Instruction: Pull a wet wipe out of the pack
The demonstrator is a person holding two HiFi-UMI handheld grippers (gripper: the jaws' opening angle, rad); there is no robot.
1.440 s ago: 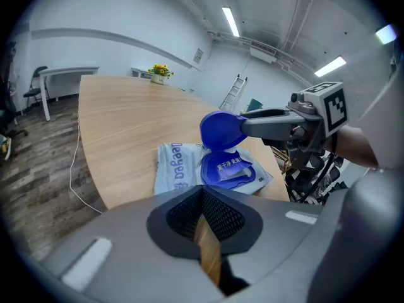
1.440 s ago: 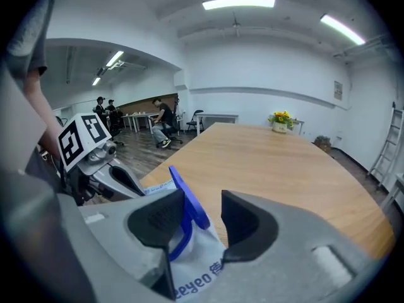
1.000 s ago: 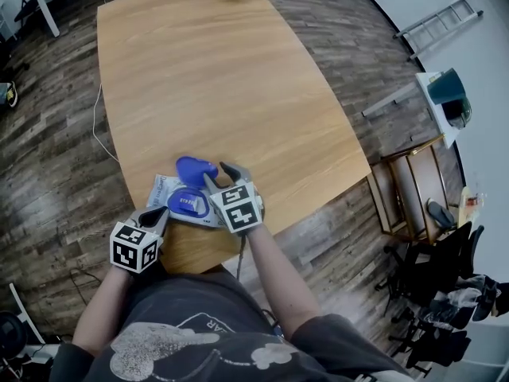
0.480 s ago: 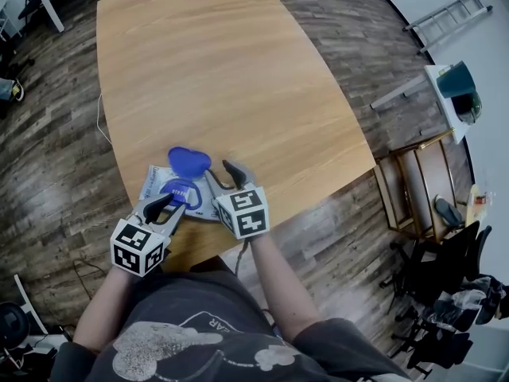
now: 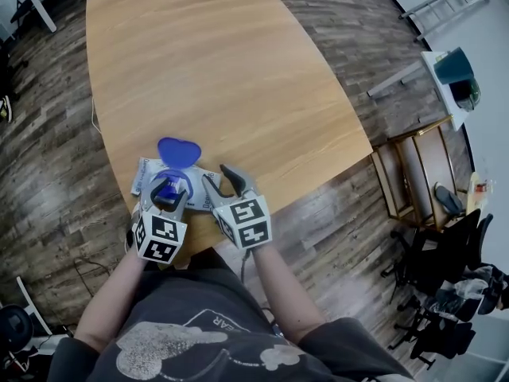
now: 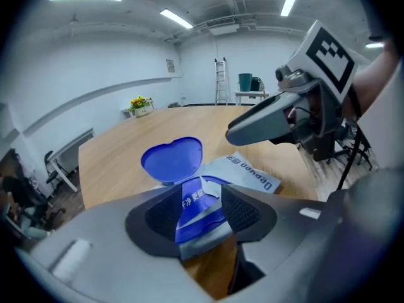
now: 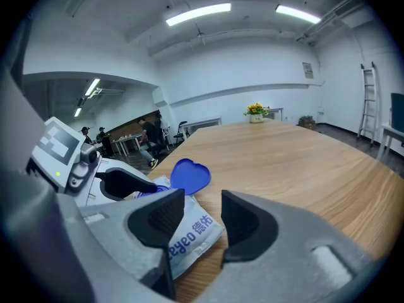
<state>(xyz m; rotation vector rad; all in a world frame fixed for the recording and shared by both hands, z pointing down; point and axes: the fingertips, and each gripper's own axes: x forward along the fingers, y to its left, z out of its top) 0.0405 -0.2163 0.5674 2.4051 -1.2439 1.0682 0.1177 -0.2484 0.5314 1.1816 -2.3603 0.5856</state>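
The wet wipe pack (image 5: 200, 196) lies flat near the table's front edge, white-grey with blue print, its blue heart-shaped lid (image 5: 179, 150) flipped open toward the far side. My left gripper (image 5: 167, 190) hovers over the pack's blue opening (image 6: 197, 202); its jaws are opening and the pads press on nothing. A small pale tip shows at the opening. My right gripper (image 5: 221, 179) stands open just right of the pack's end (image 7: 192, 232), with nothing held. The lid (image 7: 189, 175) and the left gripper (image 7: 126, 183) show in the right gripper view.
The wooden table (image 5: 223, 70) stretches away beyond the pack. Its front edge runs just under my grippers. A wooden rack (image 5: 413, 181), dark chairs (image 5: 445, 293) and a ladder (image 5: 445, 6) stand on the floor to the right.
My left gripper has swung from the pack's near-left corner to over its opening, rolled, and its jaws went from shut to wide apart. The right gripper shifted slightly.
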